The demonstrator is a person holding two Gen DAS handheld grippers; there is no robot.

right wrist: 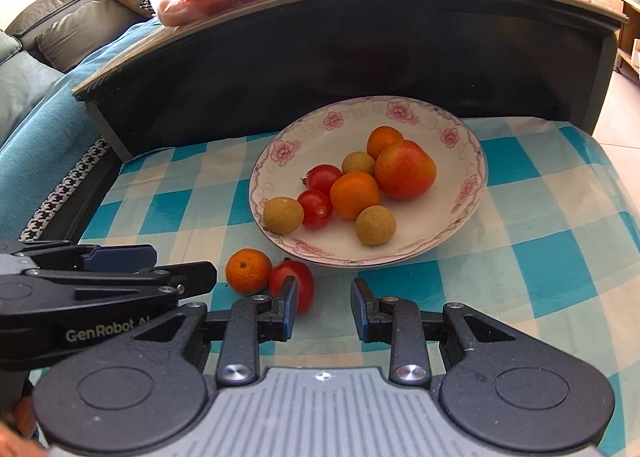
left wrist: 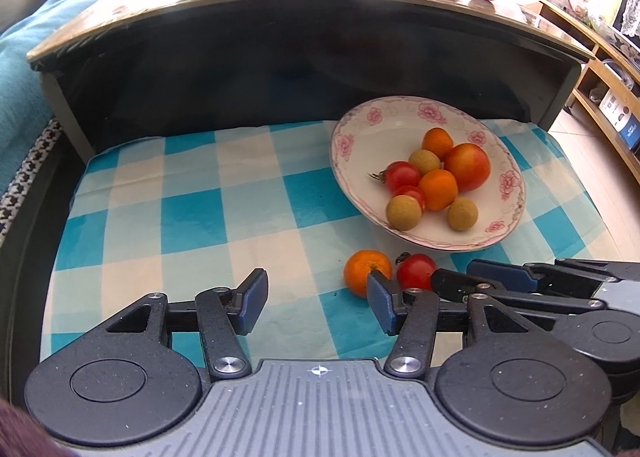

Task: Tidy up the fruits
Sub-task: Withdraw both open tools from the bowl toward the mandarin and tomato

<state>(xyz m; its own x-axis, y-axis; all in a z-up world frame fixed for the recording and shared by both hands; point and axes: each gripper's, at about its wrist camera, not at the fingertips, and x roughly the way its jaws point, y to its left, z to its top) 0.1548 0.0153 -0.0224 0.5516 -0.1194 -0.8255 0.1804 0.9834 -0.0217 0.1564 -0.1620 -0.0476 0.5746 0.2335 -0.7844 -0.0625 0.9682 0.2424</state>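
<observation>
- The white plate with pink flowers on its rim [right wrist: 466, 161] is the landmark; it lies on the blue-and-white checked cloth [left wrist: 192, 217] and holds a heap of small fruit.
- Left of the plate the cloth is bare and wide, free for a hand.
- Right of the plate, a narrower strip of bare cloth runs to the edge.
- Behind the plate the dark curved-top table [left wrist: 304, 17] overhangs, leaving only a low, shadowed gap.
- In front of the plate, a small orange mandarin [right wrist: 248, 271] and a red cherry tomato [right wrist: 298, 277] lie touching, just beside the rim, blocking the near approach.
- There the left gripper [left wrist: 318, 301] and right gripper [right wrist: 324, 307] crowd side by side.
</observation>
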